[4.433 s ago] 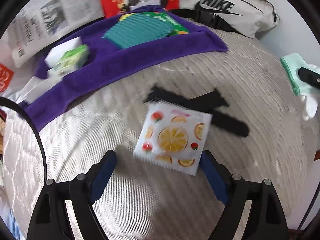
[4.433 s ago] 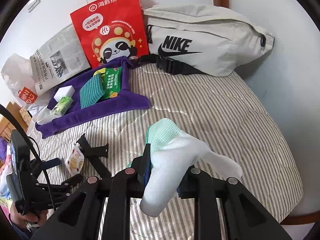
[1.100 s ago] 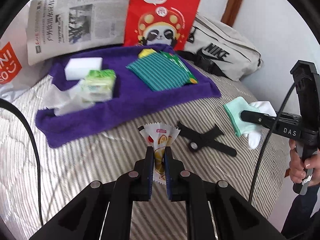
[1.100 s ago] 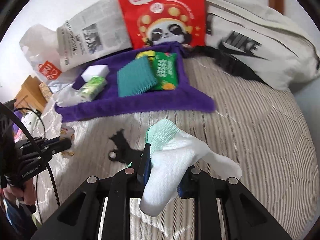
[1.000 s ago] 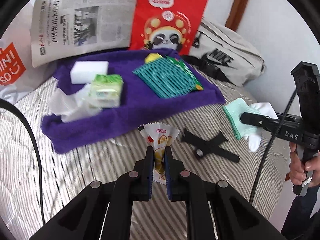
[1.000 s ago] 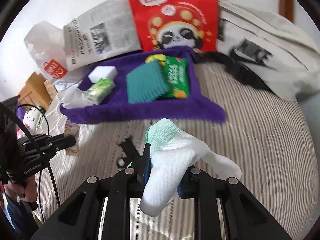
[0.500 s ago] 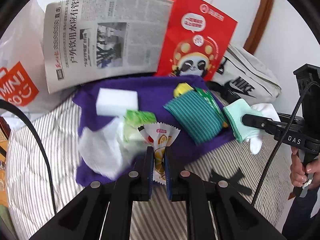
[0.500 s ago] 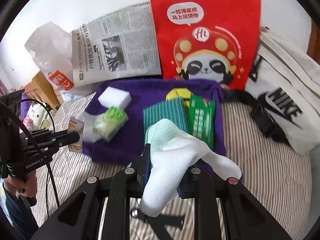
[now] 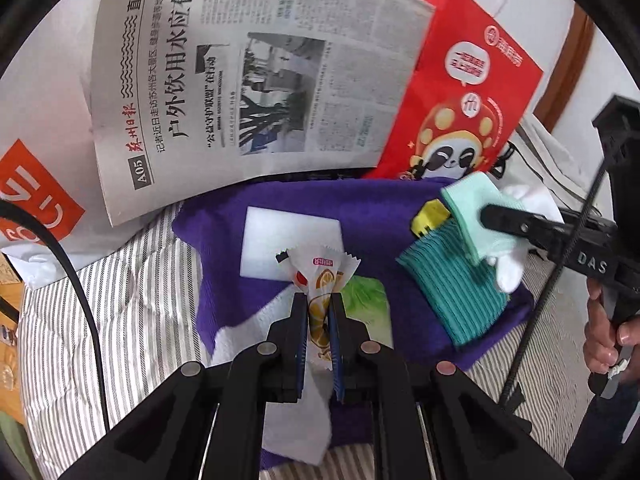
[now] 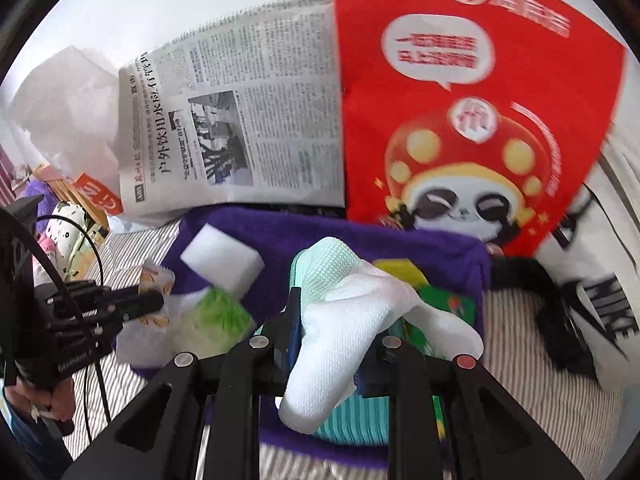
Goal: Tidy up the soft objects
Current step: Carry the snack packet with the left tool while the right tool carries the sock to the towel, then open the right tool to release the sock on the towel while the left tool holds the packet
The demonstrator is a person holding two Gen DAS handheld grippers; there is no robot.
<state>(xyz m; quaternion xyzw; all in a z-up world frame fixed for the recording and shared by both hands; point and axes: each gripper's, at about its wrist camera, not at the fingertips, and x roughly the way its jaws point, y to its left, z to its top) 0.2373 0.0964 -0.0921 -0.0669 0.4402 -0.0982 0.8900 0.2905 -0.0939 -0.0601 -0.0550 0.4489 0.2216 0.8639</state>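
My left tongs (image 9: 319, 320), clamped on the fruit-print sachet (image 9: 320, 276), and right tongs (image 10: 328, 330), gripping the socks (image 10: 352, 320), hover over the purple towel (image 9: 376, 216), sachet left of socks.

Straight ahead of my left tongs a newspaper (image 9: 256, 80) leans upright; its page mark reads "A05", beside the red masthead "苏州日报" and a bold headline "户外饮用水应有管". To the right of it, ahead of my right tongs, stands a red paper bag (image 10: 472, 112) with a white logo and Chinese characters, too blurred for me to read, over a panda figure. The body of my right tongs (image 9: 500, 216), off to the right of my left tongs, bears the letters "DAS". Far right of my right tongs a pale bag (image 10: 608, 304) shows black letters "NIKE".
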